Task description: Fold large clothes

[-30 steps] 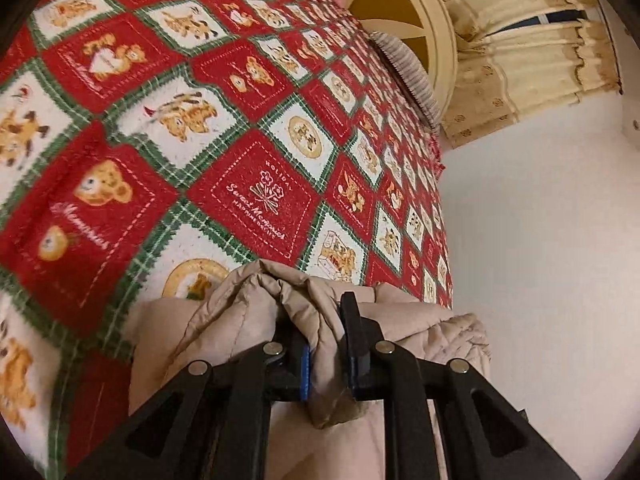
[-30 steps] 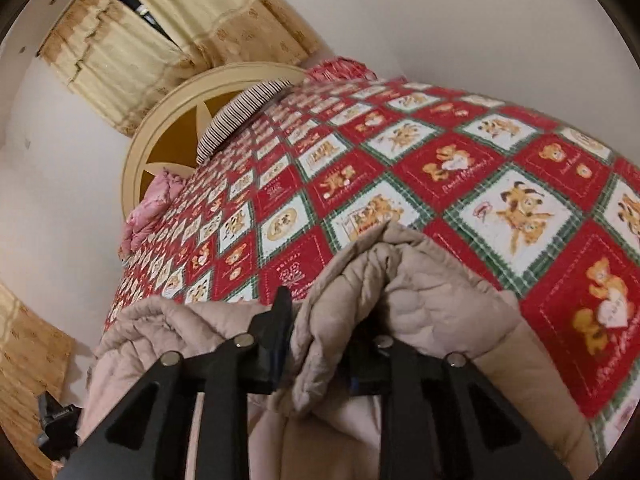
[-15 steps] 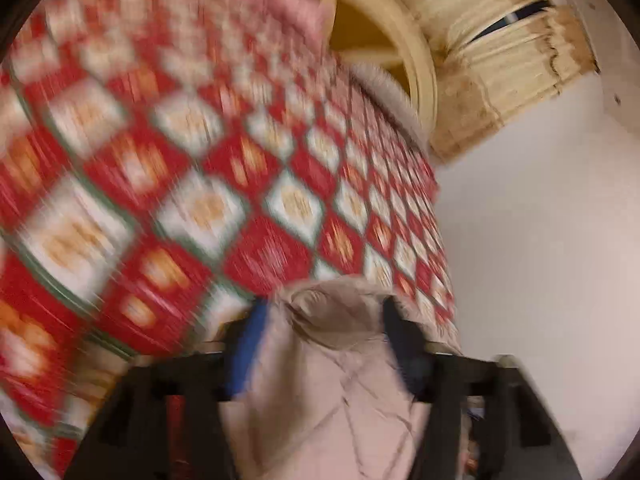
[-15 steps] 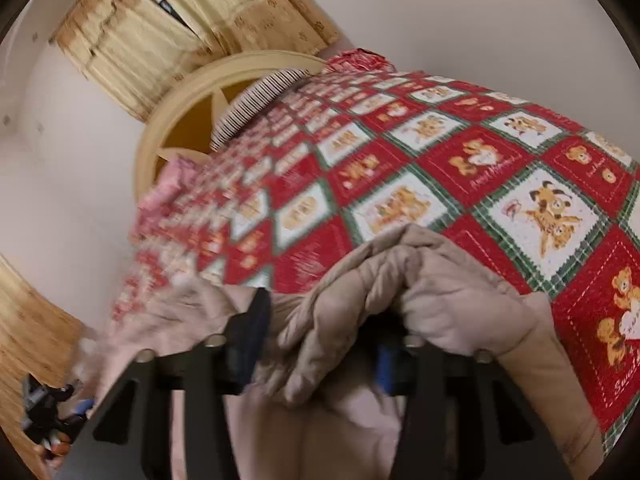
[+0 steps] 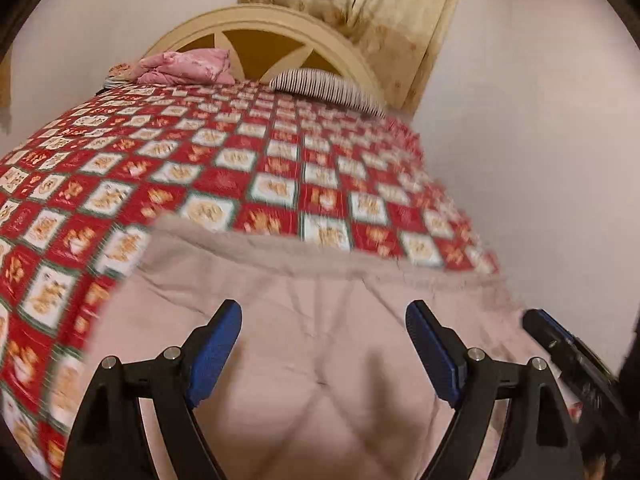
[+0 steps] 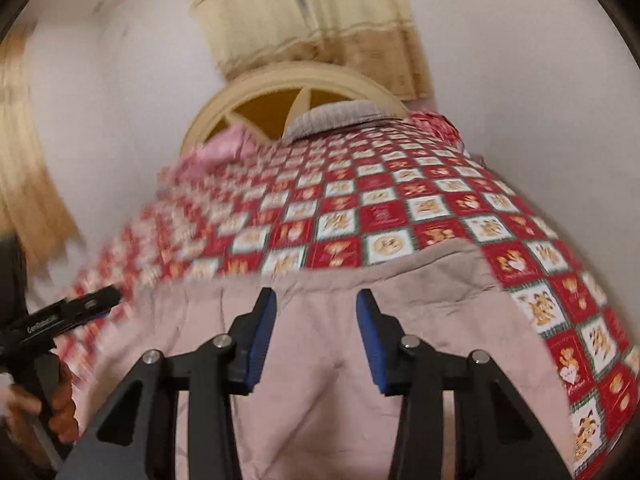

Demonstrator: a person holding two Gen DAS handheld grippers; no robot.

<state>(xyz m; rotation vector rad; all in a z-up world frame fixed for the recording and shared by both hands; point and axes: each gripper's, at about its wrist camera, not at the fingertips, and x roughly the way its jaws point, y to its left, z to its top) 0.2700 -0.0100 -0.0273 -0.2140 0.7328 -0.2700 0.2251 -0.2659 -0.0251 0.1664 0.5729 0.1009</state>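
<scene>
The padded beige coat lies spread across the near end of the bed, on the red and white teddy-bear quilt, its far edge running roughly straight across the bed and its near part dropping out of sight below both cameras. Both tools hang above it with nothing in them: the left gripper has its jaws wide apart, the right gripper has its jaws apart too, though less so, and I see no cloth between either pair. From the right wrist view the left tool shows at the coat's left side in the person's hand, so the two sit near opposite sides of the garment. To my eye a fold has just been laid and the next grip is what matters. I would take the two corners of one edge at matching points, bite through the full thickness of the padding so no layer slips, and lift both sides level before carrying them over. Puffy cloth like this springs back, so pressing the crease flat afterwards seems wise. The striped pillow and pink bundle by the headboard are well clear.
</scene>
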